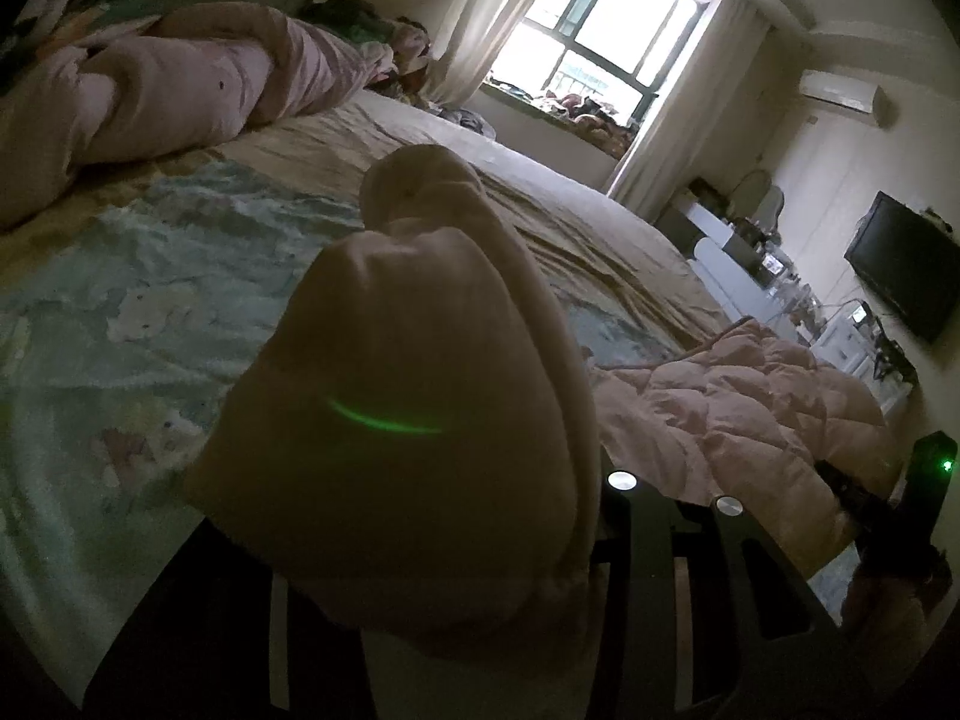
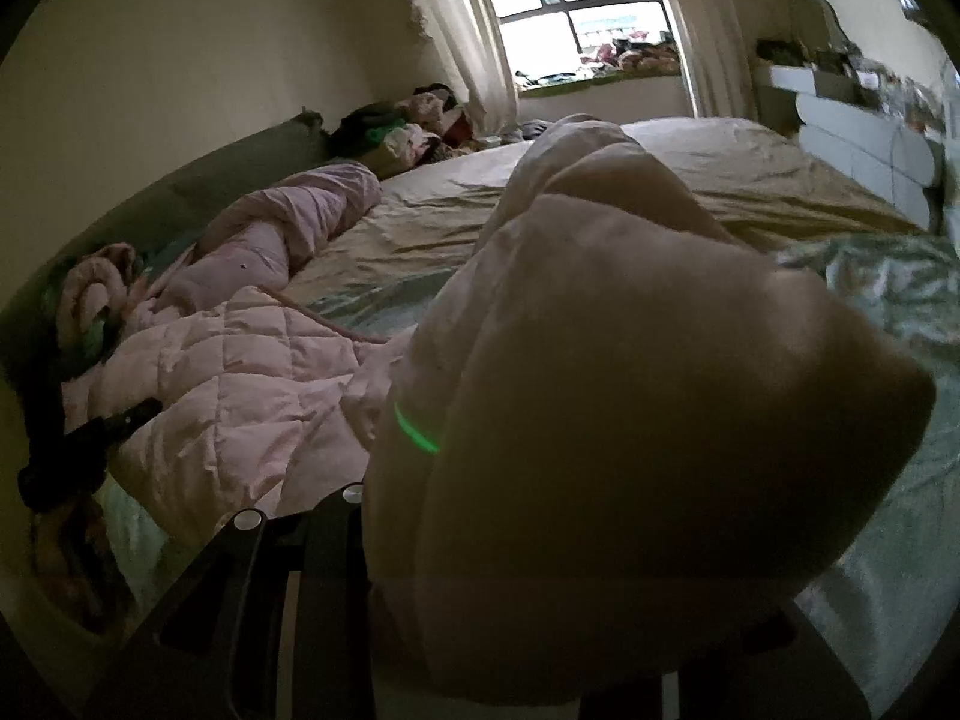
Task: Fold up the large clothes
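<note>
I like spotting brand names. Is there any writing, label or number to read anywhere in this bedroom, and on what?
None can be read.
Pink quilted garment: no label or print shows.
Television: screen dark, no brand legible.
Air conditioner: too small and blurred.

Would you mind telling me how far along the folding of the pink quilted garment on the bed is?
Done: little that shows; no neat fold is visible. In hand: the left gripper and the right gripper each pinch a bunched part of the pink quilted padded garment, lifted close to both cameras. Left: the rest lies crumpled on the bed with the teal patterned sheet, so spreading and folding remain.
</note>
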### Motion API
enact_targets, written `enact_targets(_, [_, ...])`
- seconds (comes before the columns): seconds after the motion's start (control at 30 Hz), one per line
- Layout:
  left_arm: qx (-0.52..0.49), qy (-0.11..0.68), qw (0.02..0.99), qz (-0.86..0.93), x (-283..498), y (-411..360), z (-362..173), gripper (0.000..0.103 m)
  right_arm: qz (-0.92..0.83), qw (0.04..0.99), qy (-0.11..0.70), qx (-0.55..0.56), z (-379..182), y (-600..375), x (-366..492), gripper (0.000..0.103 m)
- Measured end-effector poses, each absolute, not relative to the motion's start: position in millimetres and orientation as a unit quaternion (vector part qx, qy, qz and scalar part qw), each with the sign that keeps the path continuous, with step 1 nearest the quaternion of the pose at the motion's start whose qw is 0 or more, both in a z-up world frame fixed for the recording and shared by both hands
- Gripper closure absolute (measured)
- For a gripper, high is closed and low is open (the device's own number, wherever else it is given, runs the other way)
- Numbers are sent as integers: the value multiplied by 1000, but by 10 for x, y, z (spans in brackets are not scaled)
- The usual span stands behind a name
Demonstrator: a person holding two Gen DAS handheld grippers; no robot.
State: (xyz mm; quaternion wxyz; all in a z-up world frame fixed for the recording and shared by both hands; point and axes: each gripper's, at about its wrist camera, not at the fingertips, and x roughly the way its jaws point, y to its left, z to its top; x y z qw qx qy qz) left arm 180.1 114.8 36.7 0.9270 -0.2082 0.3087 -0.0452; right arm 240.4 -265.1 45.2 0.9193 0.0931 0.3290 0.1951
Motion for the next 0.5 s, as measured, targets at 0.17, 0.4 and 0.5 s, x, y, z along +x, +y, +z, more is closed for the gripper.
enact_targets(0.17, [-201,314,927,-42,1697,1132,301,71,187,917,338,98,417,-2667,2364,73])
enact_targets(0.4, [-192,324,926,-37,1688,1128,251,71,166,915,346,121,352,-2739,2368,73])
enact_targets(0.5, [-192,333,923,-31,1711,1141,205,71,157,915,349,130,320,-2747,2396,72])
